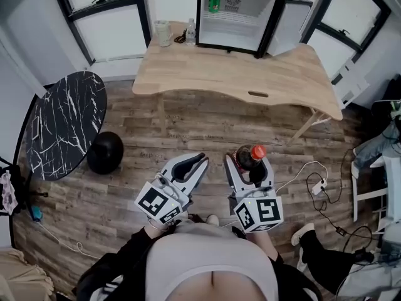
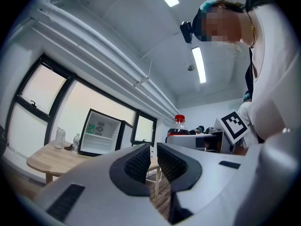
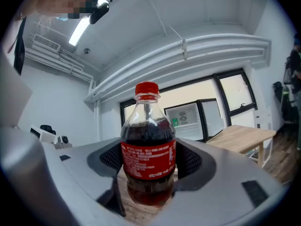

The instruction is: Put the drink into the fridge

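A cola bottle (image 3: 148, 149) with a red cap and red label stands upright between the pads of my right gripper (image 3: 148, 166), which is shut on its lower body. From the head view the bottle (image 1: 249, 157) is held over the wooden floor in that gripper (image 1: 250, 166), well short of the table. My left gripper (image 1: 195, 163) is beside it at the left, jaws nearly together and empty (image 2: 153, 161). The small fridge (image 1: 235, 14) stands on the far side of the wooden table (image 1: 238, 74), door swung open to the right, a green can (image 1: 214, 4) on its upper shelf.
A jug (image 1: 163, 33) and a small water bottle (image 1: 190, 31) stand left of the fridge. A round black marble table (image 1: 62, 121) and a black ball-shaped object (image 1: 104, 152) are on the left. Cables and a power strip (image 1: 319, 187) lie on the floor at right.
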Motion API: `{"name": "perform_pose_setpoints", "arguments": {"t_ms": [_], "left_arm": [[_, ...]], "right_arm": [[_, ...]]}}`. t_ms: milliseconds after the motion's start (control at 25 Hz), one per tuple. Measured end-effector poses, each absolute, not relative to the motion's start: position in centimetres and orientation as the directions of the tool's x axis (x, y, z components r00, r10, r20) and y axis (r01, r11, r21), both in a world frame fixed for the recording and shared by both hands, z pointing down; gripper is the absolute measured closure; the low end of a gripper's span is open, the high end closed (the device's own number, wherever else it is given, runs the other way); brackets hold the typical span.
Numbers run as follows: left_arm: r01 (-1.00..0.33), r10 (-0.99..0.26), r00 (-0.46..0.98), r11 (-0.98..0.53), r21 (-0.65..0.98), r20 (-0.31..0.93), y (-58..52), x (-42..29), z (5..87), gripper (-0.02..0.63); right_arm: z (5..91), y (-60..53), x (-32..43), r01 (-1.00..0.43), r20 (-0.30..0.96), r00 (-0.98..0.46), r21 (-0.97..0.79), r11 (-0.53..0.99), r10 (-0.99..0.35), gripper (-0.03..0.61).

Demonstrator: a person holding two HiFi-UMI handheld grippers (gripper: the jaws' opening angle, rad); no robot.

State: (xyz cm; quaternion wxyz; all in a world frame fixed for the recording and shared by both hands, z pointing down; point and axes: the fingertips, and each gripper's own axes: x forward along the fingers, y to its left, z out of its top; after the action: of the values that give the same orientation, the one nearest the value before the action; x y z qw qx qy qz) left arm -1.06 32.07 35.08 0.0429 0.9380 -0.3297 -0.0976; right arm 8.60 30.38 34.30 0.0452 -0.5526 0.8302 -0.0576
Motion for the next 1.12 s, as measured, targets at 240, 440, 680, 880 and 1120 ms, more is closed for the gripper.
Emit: {"name": "perform_pose_setpoints", "arguments": {"t_ms": [240,440,680,880,1120], "left_arm": [[-0.608,-0.627,0.762,-0.779,0.154,-0.160,31.4,-2.4,35.2,0.565],[-0.602,-0.620,0.769,-0.785,0.150,-0.159,30.5,-3.6,35.2,0.565],[-0.583,-0.600,0.786,-0.800,0.144,-0.151,30.1,-5.4,35.5,0.565],[-0.559,-0.576,0.805,-0.817,0.143,-0.142,30.0,-6.9,36.0,0.565],[-0.530,-0.551,0.821,-0.833,0.160,-0.149,29.6,-7.8,36.5,0.565]], "right_arm": [[34.9,29.8,7.3,-0.915,0.009,-0.385,-0.137,0.380,-0.923,0.252],[34.9,29.1,5.9,-0.916,0.005,-0.379,-0.141,0.374,-0.925,0.252],[35.2,28.8,4.4,-0.927,0.005,-0.349,-0.150,0.345,-0.937,0.252],[35.7,29.0,3.1,-0.936,0.002,-0.317,-0.159,0.313,-0.948,0.252],[37.2,29.4,1.4,-0.941,0.051,-0.311,-0.155,0.300,-0.949,0.252]]}}
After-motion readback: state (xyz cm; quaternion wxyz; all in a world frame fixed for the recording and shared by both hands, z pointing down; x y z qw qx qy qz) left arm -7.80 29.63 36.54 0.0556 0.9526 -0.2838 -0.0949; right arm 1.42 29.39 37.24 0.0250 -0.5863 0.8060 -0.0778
